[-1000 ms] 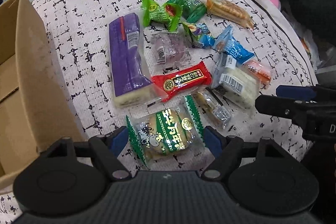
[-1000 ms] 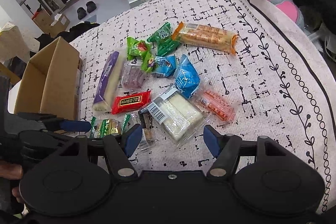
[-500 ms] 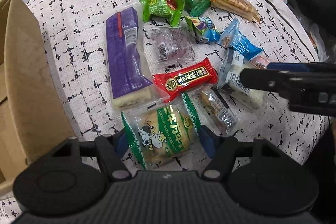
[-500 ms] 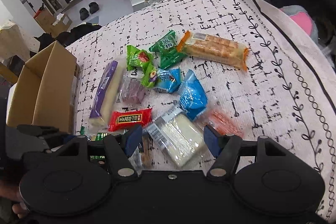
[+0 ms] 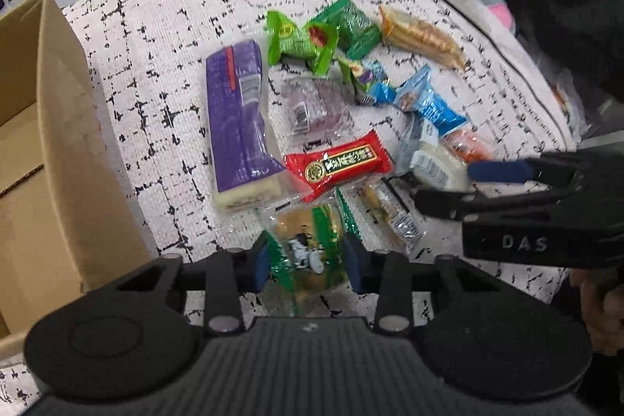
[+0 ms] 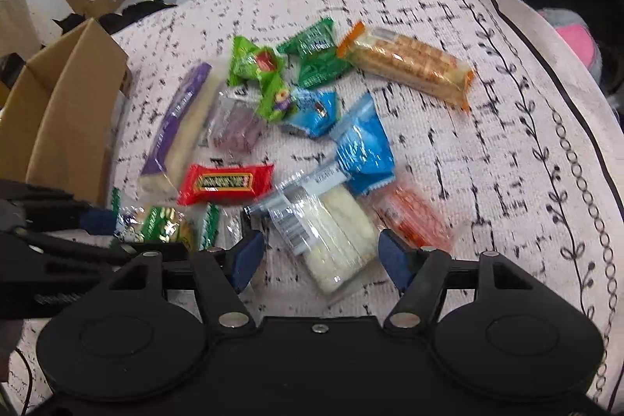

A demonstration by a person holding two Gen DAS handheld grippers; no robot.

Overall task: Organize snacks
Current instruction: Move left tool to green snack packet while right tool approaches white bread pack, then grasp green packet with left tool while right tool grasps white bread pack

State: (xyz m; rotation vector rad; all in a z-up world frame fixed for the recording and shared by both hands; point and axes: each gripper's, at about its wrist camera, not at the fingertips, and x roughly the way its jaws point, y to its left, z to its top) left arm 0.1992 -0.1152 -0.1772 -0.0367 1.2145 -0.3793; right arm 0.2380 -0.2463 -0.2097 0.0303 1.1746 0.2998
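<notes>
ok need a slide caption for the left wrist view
Left gripper closing on a green cow-print snack pack beside the cardboard box, other snacks spread across the patterned cloth.

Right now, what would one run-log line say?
left gripper: closing on green cow-print snack | right gripper: open astride white wafer pack | cardboard box: beside pile
</notes>
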